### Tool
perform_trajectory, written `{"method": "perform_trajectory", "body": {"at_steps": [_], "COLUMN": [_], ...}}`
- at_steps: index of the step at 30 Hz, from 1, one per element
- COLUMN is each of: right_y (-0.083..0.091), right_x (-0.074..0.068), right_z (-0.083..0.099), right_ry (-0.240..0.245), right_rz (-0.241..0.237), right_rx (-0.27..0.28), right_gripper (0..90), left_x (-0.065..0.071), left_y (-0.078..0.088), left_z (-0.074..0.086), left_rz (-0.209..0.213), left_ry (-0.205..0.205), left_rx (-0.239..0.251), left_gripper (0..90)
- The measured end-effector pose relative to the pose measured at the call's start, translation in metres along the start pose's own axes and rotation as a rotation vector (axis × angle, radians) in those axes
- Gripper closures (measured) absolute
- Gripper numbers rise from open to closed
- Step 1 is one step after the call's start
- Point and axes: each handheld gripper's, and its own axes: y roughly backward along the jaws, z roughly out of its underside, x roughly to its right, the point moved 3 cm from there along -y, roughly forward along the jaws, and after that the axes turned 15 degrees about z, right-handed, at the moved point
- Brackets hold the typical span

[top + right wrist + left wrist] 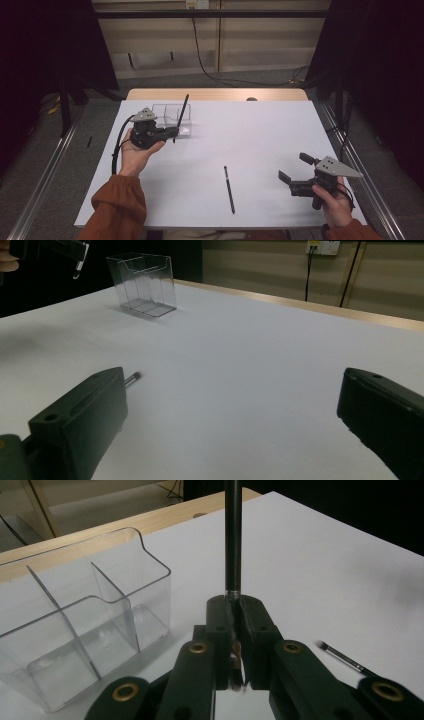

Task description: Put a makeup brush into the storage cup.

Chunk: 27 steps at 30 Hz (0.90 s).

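Where the white table (260,135) runs out to its far edge, a strip of bare wood (215,94) shows beyond the sheet, and a clear organiser (172,114) stands near that edge on the left side, with dividers splitting it into compartments. The broad middle and far right of the sheet lie bare, leaving wide room between the two hands. The left gripper (170,132) hovers just in front of the organiser, its jaws pressed together on the lower end of a black brush (182,114); in the left gripper view the dark handle (232,535) rises straight up from between the jaws, and the organiser (85,620) sits just beside them to the left. In the high view the brush leans up and over the organiser's front wall, though whether its end is inside a compartment cannot be told. A second brush (229,189) lies flat on the sheet toward the near edge, between the hands, nearer the right one. The right gripper (295,167) is held near the table's near right corner with jaws spread wide and nothing between them; in the right gripper view the tip of the lying brush (133,377) peeks out just past its left jaw.
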Motion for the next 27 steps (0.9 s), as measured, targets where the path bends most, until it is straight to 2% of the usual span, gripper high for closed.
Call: {"method": "perform_trajectory", "body": {"at_steps": [5, 8, 17, 20, 27], "right_y": [0.0, 0.0, 0.0, 0.0, 0.0], "right_x": [0.0, 0.0, 0.0, 0.0, 0.0], "right_z": [0.0, 0.0, 0.0, 0.0, 0.0], "right_ry": [0.0, -0.001, -0.001, -0.001, -0.001], "right_rz": [0.0, 0.001, 0.001, 0.0, -0.002], "right_rx": [0.0, -0.001, 0.0, 0.0, 0.002], "right_gripper": [0.0, 0.0, 0.0, 0.0, 0.0], "left_x": [0.007, 0.009, 0.02, 0.027, 0.038], "left_y": [-0.001, -0.001, -0.006, -0.009, -0.015], "left_z": [0.004, 0.005, 0.005, 0.004, 0.001], "left_rz": [0.026, 0.05, 0.088, 0.113, 0.164], "left_ry": [-0.004, -0.001, -0.006, -0.029, -0.029], "left_rx": [0.003, 0.026, -0.004, -0.011, -0.032], "left_gripper": [84.0, 84.0, 84.0, 84.0, 84.0]}}
